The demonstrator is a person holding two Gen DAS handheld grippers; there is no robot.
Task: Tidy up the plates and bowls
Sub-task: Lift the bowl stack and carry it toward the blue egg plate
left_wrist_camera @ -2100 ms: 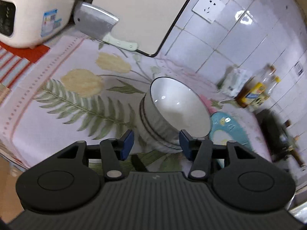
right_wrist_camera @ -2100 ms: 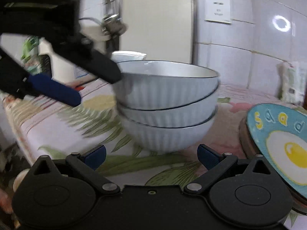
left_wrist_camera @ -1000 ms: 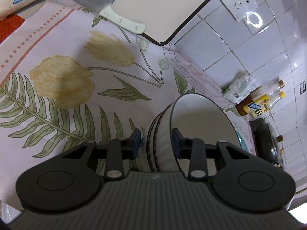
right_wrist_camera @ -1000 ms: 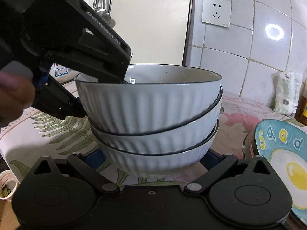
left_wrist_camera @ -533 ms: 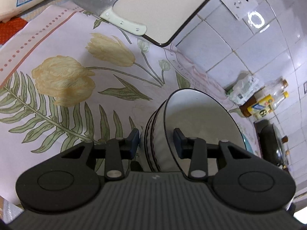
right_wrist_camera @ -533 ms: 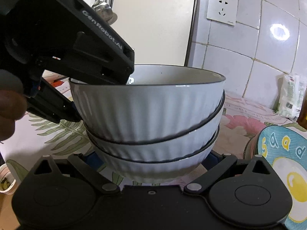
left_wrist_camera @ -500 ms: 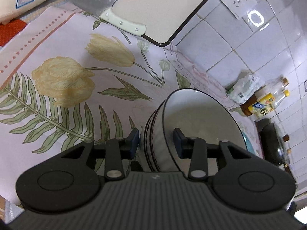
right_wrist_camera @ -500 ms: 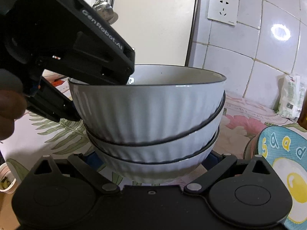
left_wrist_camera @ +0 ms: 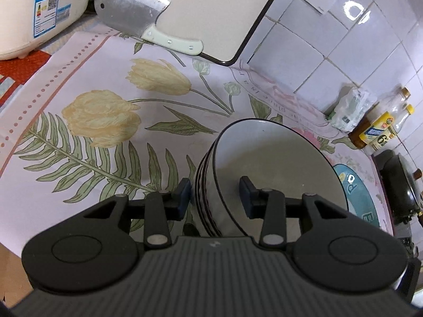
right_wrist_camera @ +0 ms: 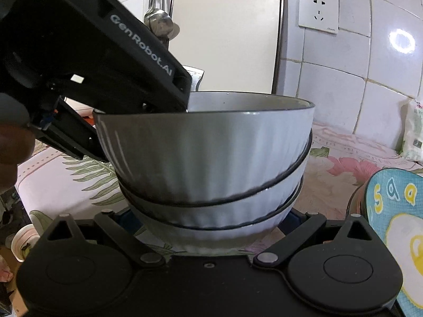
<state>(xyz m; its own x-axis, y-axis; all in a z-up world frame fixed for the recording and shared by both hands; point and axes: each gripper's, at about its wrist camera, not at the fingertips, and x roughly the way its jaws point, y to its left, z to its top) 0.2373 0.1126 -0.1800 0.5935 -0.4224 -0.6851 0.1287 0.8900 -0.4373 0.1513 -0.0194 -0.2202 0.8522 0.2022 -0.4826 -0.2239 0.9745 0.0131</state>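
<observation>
Three white ribbed bowls with black rims (left_wrist_camera: 264, 163) stand nested on the flowered cloth (left_wrist_camera: 105, 142); the top bowl (right_wrist_camera: 206, 153) sits tilted. My left gripper (left_wrist_camera: 214, 195) straddles the stack's near rim, one pad outside and one inside the top bowl. Slim gaps show at both pads, so it is open. In the right wrist view its black housing (right_wrist_camera: 92, 52) reaches over the rim from the left. My right gripper (right_wrist_camera: 207, 218) stands wide open, with the bottom bowl between its half-hidden pads. A teal fried-egg plate (right_wrist_camera: 396, 224) lies to the right.
A cutting board (left_wrist_camera: 211, 8) leans on the tiled wall with a cleaver (left_wrist_camera: 132, 21) in front. A rice cooker (left_wrist_camera: 34, 13) stands far left. A bag (left_wrist_camera: 349, 108), bottles (left_wrist_camera: 380, 124) and a black wok (left_wrist_camera: 401, 185) crowd the right. A hand (right_wrist_camera: 13, 153) shows at the left edge.
The left gripper's pads have spread slightly around the rim. It has risen and tipped back, so more of the bowl's inside and the counter shows. The right gripper has barely moved.
</observation>
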